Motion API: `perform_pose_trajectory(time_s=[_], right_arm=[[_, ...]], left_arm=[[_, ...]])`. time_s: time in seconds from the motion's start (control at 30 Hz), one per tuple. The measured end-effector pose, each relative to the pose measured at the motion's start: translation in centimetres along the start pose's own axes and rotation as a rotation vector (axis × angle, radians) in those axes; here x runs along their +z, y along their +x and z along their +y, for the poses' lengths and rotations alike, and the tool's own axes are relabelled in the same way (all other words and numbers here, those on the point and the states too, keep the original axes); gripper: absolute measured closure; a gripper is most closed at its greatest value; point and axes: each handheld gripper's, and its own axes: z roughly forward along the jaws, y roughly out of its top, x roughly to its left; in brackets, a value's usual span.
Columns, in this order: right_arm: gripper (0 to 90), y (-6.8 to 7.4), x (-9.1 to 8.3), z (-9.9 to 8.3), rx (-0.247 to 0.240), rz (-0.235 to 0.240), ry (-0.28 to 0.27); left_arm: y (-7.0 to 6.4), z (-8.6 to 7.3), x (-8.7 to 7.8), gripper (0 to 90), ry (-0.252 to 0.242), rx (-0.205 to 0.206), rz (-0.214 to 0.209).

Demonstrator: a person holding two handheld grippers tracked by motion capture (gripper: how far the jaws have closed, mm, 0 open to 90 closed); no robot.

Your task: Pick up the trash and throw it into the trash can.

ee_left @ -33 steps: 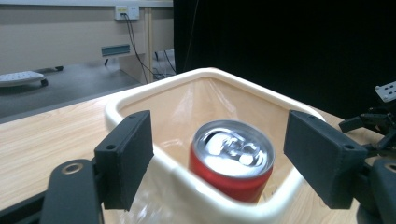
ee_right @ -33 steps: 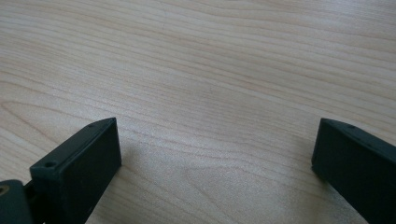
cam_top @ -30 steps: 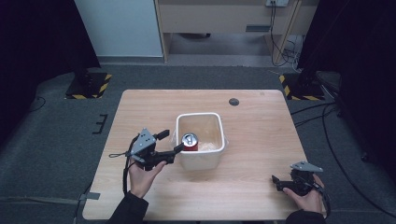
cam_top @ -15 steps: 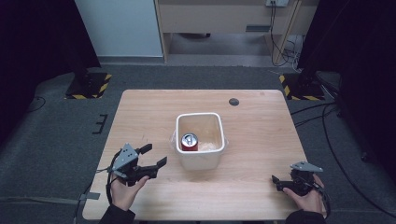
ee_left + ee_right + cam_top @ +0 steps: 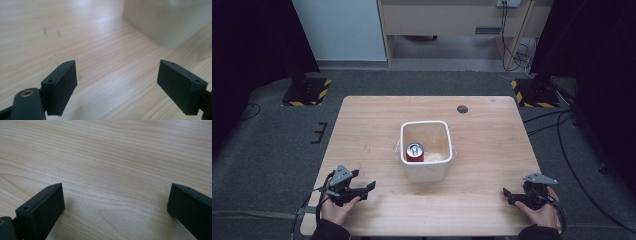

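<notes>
A red can stands upright inside the white bin at the middle of the table, so the putting-in seems done and I judge that little or nothing is left. The left gripper rests at about 8 o'clock from the bin and the right gripper at about 4 o'clock, both well apart from it. The fingers of the left are spread wide and released over bare wood, and the right fingers likewise hold and touch nothing.
</notes>
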Motion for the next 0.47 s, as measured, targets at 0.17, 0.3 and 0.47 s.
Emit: perform_pose_trajectory(time_s=[0.17, 0.3, 0.47], right_arm=[[1.2, 0.0, 0.0, 0.0, 0.0, 0.0, 0.0], [1.2, 0.0, 0.0, 0.0, 0.0, 0.0, 0.0], [1.2, 0.0, 0.0, 0.0, 0.0, 0.0, 0.0]], left_arm=[[0.7, -0.9, 0.5, 15.8, 0.067, 0.02, 0.041], [1.2, -1.3, 0.8, 15.5, 0.105, 0.017, 0.063], [1.6, -1.5, 1.0, 14.5, 0.131, 0.012, 0.087]])
